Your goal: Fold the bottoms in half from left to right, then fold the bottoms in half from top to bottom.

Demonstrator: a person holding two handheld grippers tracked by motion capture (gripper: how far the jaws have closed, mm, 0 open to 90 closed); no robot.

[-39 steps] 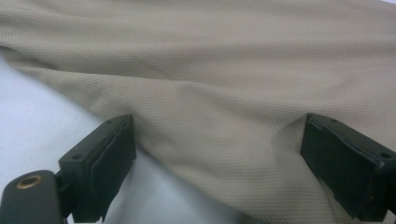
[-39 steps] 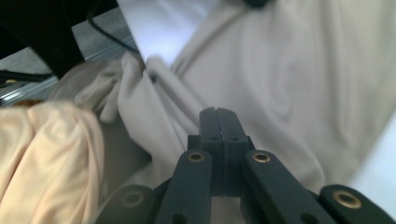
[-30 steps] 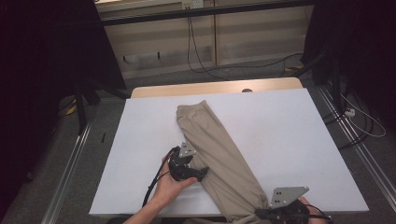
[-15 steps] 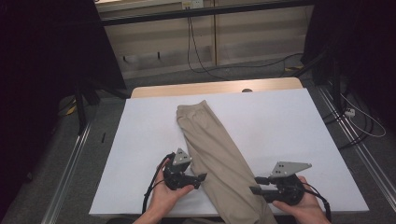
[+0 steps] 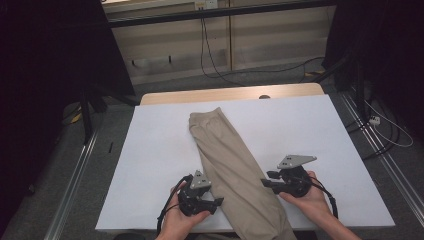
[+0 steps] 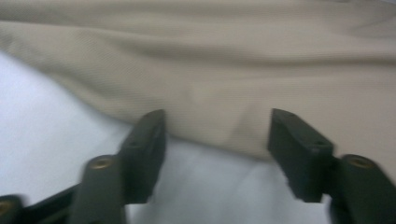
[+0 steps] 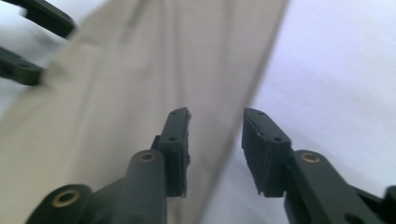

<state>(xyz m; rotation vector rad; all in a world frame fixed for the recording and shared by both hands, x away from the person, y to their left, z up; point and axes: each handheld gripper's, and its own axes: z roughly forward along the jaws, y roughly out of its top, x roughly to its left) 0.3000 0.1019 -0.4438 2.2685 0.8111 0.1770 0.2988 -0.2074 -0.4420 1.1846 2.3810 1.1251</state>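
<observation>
I hold both tongs released on either side of the folded khaki trousers (image 5: 235, 165) lying diagonally across the white table (image 5: 150, 150), left tongs (image 5: 218, 202) just closing toward their near edge, right tongs (image 5: 263, 181) straddling the opposite edge, likely to grip and fold.

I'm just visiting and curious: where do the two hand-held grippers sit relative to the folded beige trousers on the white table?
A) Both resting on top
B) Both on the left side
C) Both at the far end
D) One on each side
D: in the high view the left gripper is at one long edge of the trousers and the right gripper at the other.
</observation>
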